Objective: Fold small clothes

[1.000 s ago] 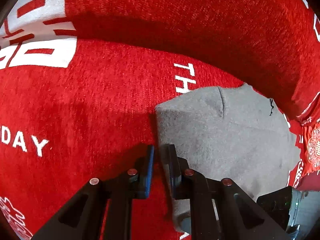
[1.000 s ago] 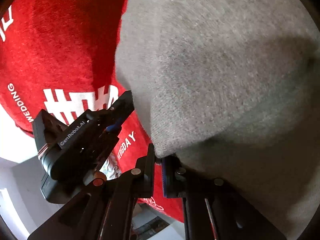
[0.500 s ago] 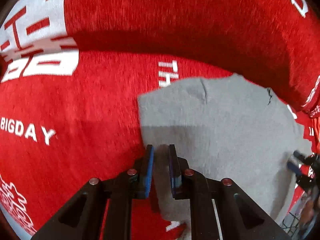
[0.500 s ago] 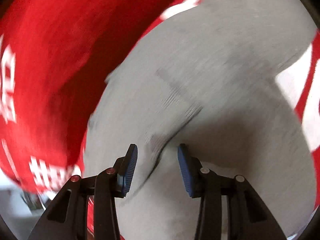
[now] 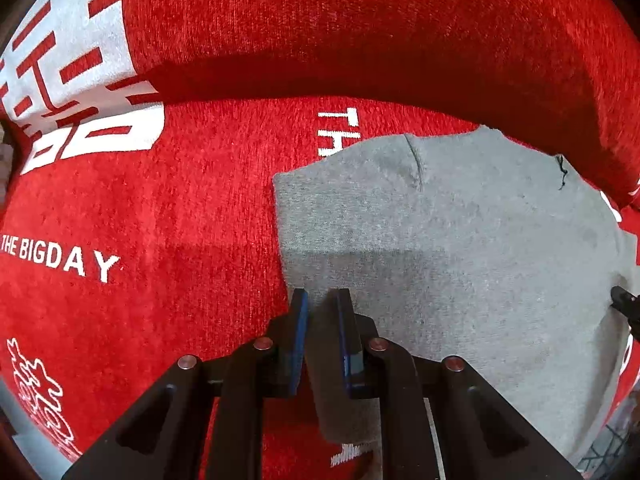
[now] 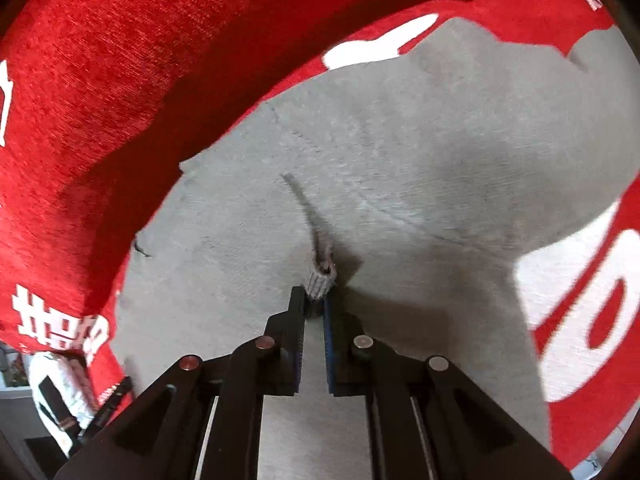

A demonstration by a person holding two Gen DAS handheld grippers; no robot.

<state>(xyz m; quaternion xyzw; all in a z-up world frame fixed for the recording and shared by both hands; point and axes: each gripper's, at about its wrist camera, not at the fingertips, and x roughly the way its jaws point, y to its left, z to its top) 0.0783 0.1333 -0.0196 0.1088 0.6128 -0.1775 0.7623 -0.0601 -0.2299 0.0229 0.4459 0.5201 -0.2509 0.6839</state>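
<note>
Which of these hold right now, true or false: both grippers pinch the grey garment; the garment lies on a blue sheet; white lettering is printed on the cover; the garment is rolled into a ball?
1. The right gripper pinches a bunched ridge of the grey knit garment. True.
2. The left gripper is shut on the garment's left edge. True.
3. The garment lies on a blue sheet. False: it lies on a red chenille cover.
4. White lettering is printed on the cover. True.
5. The garment is rolled into a ball. False: it lies mostly flat.
</note>
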